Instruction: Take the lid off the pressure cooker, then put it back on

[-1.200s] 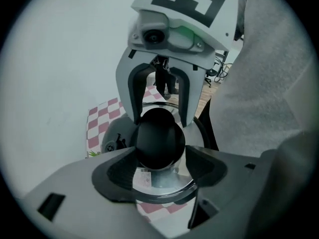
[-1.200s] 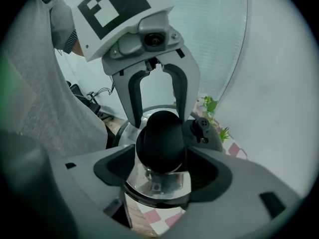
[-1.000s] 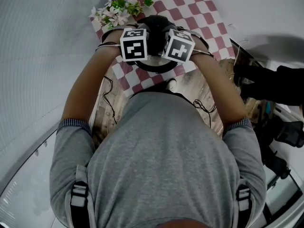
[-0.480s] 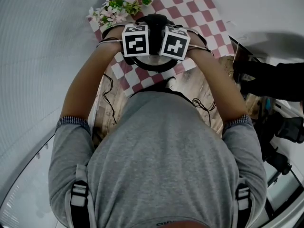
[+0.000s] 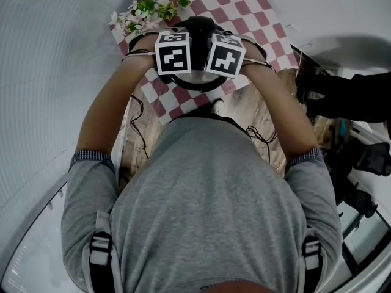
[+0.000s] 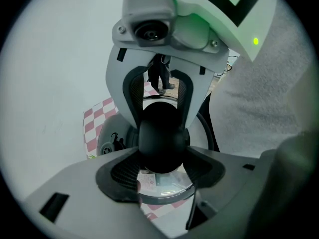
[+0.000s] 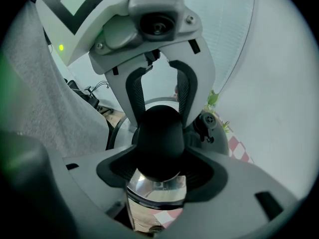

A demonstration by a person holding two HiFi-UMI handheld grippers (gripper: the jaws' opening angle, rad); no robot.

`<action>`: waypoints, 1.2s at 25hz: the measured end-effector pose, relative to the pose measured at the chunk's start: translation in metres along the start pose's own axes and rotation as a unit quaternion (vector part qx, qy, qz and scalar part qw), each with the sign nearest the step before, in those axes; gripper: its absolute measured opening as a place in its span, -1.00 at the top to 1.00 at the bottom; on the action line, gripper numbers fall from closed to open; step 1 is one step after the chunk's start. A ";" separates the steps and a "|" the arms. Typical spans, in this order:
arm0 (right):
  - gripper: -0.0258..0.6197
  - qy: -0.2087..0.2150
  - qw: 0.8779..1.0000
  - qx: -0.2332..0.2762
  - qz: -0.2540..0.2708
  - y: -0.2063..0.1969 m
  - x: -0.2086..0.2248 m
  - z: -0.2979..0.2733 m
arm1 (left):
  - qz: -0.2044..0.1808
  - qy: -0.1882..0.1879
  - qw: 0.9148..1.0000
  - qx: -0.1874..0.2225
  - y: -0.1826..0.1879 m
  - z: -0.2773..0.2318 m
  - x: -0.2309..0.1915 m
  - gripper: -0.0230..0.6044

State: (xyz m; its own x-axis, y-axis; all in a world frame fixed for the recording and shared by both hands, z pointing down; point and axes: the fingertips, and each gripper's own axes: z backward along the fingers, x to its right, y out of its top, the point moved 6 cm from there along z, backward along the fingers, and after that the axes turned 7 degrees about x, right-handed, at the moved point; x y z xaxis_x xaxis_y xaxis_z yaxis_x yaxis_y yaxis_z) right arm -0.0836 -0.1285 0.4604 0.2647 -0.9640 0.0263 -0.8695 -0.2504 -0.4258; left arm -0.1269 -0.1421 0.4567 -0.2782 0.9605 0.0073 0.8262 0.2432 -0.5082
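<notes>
At the top centre of the head view, the pressure cooker (image 5: 197, 85) stands on a red-and-white checked cloth (image 5: 244, 5), mostly covered by our two marker cubes. Its lid (image 6: 164, 195) shows as a shiny rim under a rounded black knob (image 6: 160, 136), with a small valve fitting (image 7: 207, 126) just beside it. We cannot tell whether the lid is seated or lifted clear.

The left claw (image 6: 162, 169) is clamped on the knob, its ribbed pads pressed to either side. The right claw (image 7: 160, 172) is clamped on the same knob from the opposite side, so the two face each other.

We judge the lid stiff and fairly heavy, and its metal smooth. The knob is the obvious hold, but its rounded shape could let it slip from the pads, so it wants a firm squeeze and a level carry.

The cloth lies on a wood-grained counter (image 5: 259, 112), with a sprig of flowers (image 5: 143, 14) at the upper left and thin cables (image 5: 139, 124) trailing toward us. Pale walls surround the counter, and dark equipment (image 5: 348, 102) sits at the right edge.
</notes>
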 end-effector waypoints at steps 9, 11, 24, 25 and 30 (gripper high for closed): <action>0.02 -0.017 1.000 0.010 -0.002 0.006 -0.013 0.020 | -0.021 0.007 1.000 0.007 0.012 0.018 0.012 -0.02; 0.02 -0.025 1.000 0.010 -0.001 0.003 -0.016 0.023 | -0.027 0.012 1.000 0.007 0.016 0.021 0.015 -0.02; 0.02 -0.018 0.999 0.030 0.033 -0.023 -0.021 0.055 | -0.011 0.035 0.999 -0.008 0.057 0.017 0.021 -0.02; 0.02 -0.014 0.999 0.033 0.038 -0.028 -0.019 0.058 | -0.008 0.037 0.999 -0.011 0.063 0.015 0.019 -0.02; 0.02 -0.006 0.997 0.046 0.068 -0.054 -0.004 0.079 | 0.017 0.058 0.998 -0.013 0.096 0.005 0.007 -0.02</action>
State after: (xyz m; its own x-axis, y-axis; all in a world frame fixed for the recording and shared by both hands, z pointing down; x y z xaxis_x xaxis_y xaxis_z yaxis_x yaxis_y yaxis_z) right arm -0.0050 -0.1042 0.4116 0.1524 -0.9871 -0.0482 -0.8560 -0.1075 -0.5058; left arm -0.0521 -0.1125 0.4035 -0.1936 0.9769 0.0909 0.8472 0.2132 -0.4867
